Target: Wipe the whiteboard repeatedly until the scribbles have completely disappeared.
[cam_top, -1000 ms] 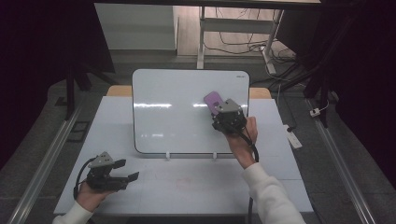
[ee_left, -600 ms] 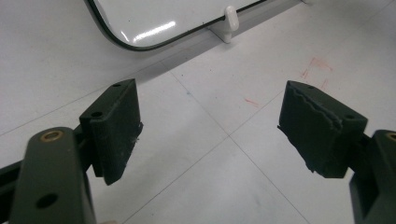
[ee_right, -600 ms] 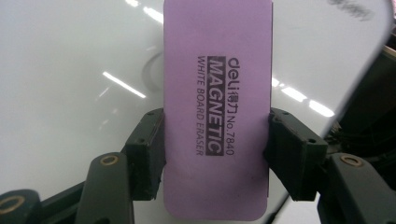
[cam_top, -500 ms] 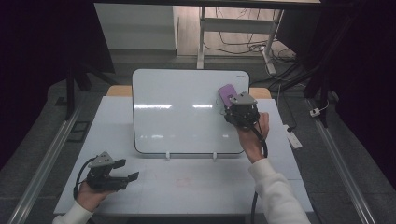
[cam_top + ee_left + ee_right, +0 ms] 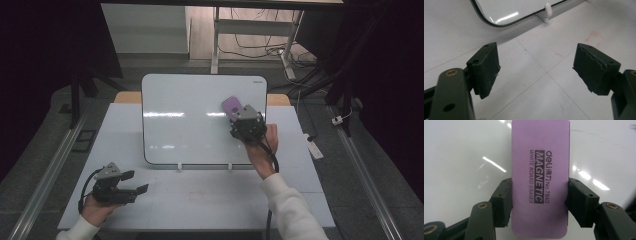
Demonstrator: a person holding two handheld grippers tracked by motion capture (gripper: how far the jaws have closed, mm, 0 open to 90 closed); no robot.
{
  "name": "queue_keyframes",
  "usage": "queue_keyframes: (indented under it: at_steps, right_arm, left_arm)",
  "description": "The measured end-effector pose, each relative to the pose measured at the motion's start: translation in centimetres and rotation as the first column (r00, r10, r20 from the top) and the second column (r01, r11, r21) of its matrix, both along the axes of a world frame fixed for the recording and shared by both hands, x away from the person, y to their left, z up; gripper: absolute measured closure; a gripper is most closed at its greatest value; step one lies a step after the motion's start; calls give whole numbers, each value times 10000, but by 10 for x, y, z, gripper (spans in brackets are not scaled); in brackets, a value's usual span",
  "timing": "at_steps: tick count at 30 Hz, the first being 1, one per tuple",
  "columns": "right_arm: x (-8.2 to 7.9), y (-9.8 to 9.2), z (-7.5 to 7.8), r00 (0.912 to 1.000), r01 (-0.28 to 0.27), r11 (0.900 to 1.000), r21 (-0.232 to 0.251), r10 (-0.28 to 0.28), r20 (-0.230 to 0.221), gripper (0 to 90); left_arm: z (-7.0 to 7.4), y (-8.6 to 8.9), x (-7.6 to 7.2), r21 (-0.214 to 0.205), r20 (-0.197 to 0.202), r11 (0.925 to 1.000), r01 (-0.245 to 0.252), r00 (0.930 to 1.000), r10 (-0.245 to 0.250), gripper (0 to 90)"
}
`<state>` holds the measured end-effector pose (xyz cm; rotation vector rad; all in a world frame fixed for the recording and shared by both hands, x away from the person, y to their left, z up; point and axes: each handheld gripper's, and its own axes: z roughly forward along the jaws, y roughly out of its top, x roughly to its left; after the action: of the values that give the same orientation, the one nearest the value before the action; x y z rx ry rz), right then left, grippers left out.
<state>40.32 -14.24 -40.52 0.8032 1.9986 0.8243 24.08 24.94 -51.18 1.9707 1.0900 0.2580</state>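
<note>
The right gripper (image 5: 239, 116) has its fingers (image 5: 504, 202) clamped on the long edges of a purple eraser (image 5: 540, 177), which lies flat against the whiteboard (image 5: 190, 120), toward its upper right in the high view. The printed back of the eraser faces the gripper's camera, so the wiping face is presumably on the board, though the contact itself is hidden.

The step in hand looks like wiping the board. To do it well, keep the eraser flat, so its whole face bears evenly; a tilt would lift one edge and leave streaks. The grip sits near the eraser's lower end, so pressure should go straight into the board rather than levering the far end. Strokes should be slow and overlapping, stopping short of the board's rim. The board stands propped on small white clips (image 5: 547, 8) on the worktop (image 5: 210, 200), so a hard push could shift it.

The left gripper (image 5: 131, 182) rests low on the worktop, well apart from the board, fingers (image 5: 485, 68) apart and empty; it could steady the board's near edge if needed.
</note>
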Motion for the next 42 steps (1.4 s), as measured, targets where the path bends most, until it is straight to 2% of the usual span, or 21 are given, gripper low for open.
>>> queue_keyframes:
  at_steps: [5, 8, 11, 14, 17, 21, 24, 25, 26, 28, 31, 36, 42]
  right_arm:
    - [18, -20, 20, 9982, 603, 9951, 779, -602, -38, 410]
    - [25, -22, 28, 9974, 716, 9929, 955, -716, -40, 409]
    - [25, -20, 28, 9973, 728, 9926, 967, -733, 11, 410]
    - [20, -14, 23, 9991, 413, 9952, 886, -405, -108, 410]
    - [9, -1, 11, 9998, -42, 9992, 392, 49, -169, 410]
    - [-7, 13, -6, 9975, -611, 9981, -38, 609, -369, 410]
    - [-13, 17, -13, 9967, -787, 9962, -379, 779, -220, 410]
    - [-13, 16, -13, 9964, -810, 9963, -289, 803, -267, 410]
    - [-11, 14, -12, 9964, -786, 9968, -148, 781, -339, 410]
    - [-7, 11, -8, 9983, -569, 9981, -219, 566, -133, 409]
    - [3, 0, 2, 9998, -169, 9999, 30, 169, 104, 410]
    - [20, -16, 22, 9991, 412, 9970, 660, -417, 58, 409]
    - [34, -23, 37, 9972, 733, 9918, 1046, -743, 61, 409]
  left_arm:
    - [1, 0, 0, 17, 40, 10000, 18, 10000, -18, 218]
    - [1, 0, 0, -4, 15, 10000, -6, 10000, 6, 218]
    - [0, 0, 0, -3, 6, 10000, -2, 10000, 2, 218]
    - [0, 0, 0, 8, -4, 10000, -13, 10000, 13, 218]
    - [0, 0, 0, 5, 9, 10000, 7, 10000, -7, 218]
    - [0, 0, 0, 26, 0, 10000, 2, 10000, -2, 218]
    - [0, -1, 0, 38, -1, 10000, 22, 10000, -22, 218]
    - [0, 0, 0, 29, 2, 10000, 12, 10000, -12, 218]
    - [0, 0, 0, 12, 7, 10000, 1, 10000, -1, 218]
    - [1, 0, 0, 3, 12, 10000, -24, 10000, 24, 219]
    - [1, 1, 0, 16, 33, 10000, -17, 10000, 17, 218]
    - [0, 1, 0, 18, 27, 10000, 6, 10000, -6, 219]
    - [1, 1, 0, 16, 45, 10000, -14, 10000, 14, 219]
